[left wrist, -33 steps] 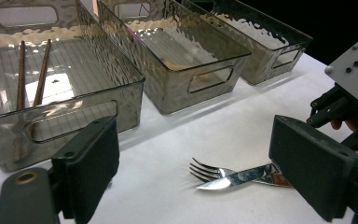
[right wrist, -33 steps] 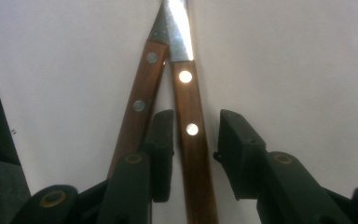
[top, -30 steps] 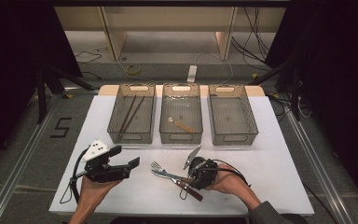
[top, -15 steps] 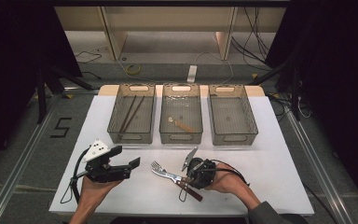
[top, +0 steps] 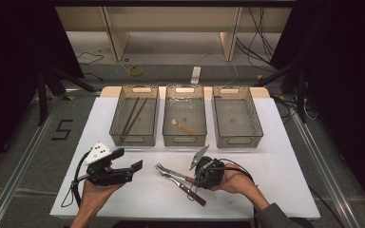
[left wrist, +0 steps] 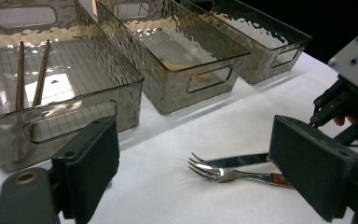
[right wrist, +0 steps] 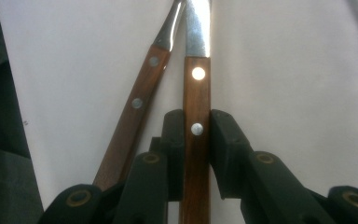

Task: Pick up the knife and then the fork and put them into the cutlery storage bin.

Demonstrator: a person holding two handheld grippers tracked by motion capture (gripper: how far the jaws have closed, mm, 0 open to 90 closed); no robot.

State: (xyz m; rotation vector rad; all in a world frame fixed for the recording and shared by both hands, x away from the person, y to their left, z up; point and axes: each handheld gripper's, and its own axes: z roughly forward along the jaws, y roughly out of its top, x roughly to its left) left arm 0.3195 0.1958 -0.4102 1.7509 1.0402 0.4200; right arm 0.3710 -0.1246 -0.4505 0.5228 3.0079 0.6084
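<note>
I see my right tongs (right wrist: 196, 154) clamped on the wooden handle of one fork (right wrist: 196, 116), which lies flat on the white worktop (top: 275, 156) near its front edge, touching a second fork (right wrist: 137, 109) at its left. My left tongs (top: 128, 164) hover wide apart, empty, toward the front-left corner, facing the forks.

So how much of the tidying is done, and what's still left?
Done: two chopsticks lie in the left bin, and a small wooden-handled utensil lies in the middle bin. The right bin looks empty. In hand: the right hand-held gripper is closed on one wooden handle. The left hand-held gripper is open. Left: probably two forks on the table to put away.
</note>
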